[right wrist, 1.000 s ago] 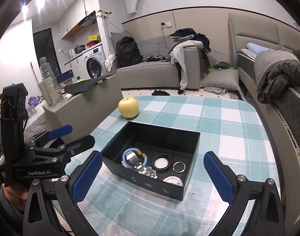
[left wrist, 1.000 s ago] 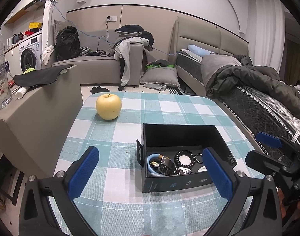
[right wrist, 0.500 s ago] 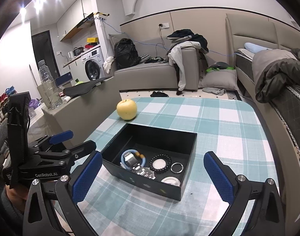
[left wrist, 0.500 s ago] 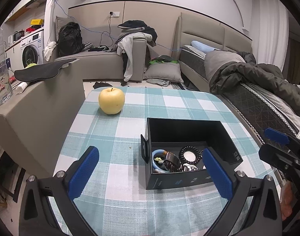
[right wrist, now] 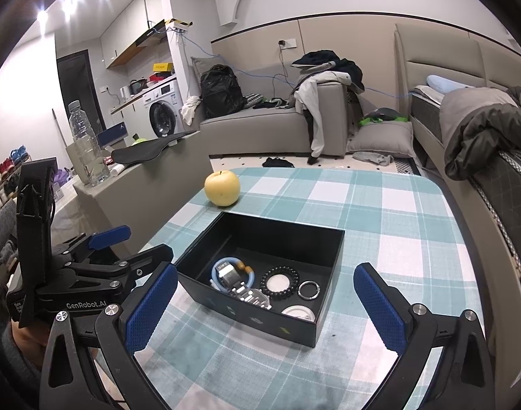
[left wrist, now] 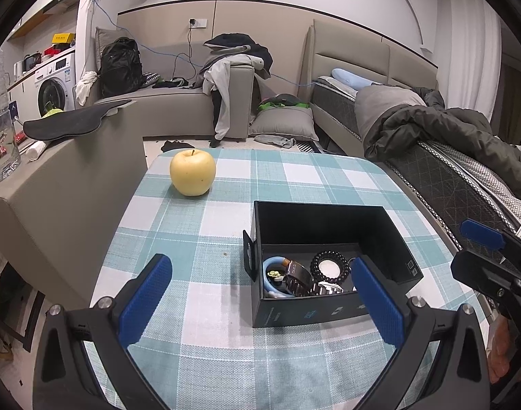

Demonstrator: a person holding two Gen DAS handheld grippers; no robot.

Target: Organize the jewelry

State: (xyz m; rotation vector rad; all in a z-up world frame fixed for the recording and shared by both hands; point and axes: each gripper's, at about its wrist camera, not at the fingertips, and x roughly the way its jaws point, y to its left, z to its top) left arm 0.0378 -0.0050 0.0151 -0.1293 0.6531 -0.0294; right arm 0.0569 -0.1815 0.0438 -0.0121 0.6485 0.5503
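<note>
Over checked surface (left wrist: 206, 341) | left gripper (left wrist: 260, 300), right gripper (right wrist: 265, 307) hovering, jaws gaping wide, holding nothing | risk: nudging light box (right wrist: 328, 246), tangling bracelets (right wrist: 279, 280)

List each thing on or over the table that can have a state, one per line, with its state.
left gripper: open, holding nothing
right gripper: open, holding nothing
black box: lidless, upright, jewelry inside
black bead bracelet: lying flat in box
silver ring: lying flat in box
apple: whole, upright on the tablecloth
</note>
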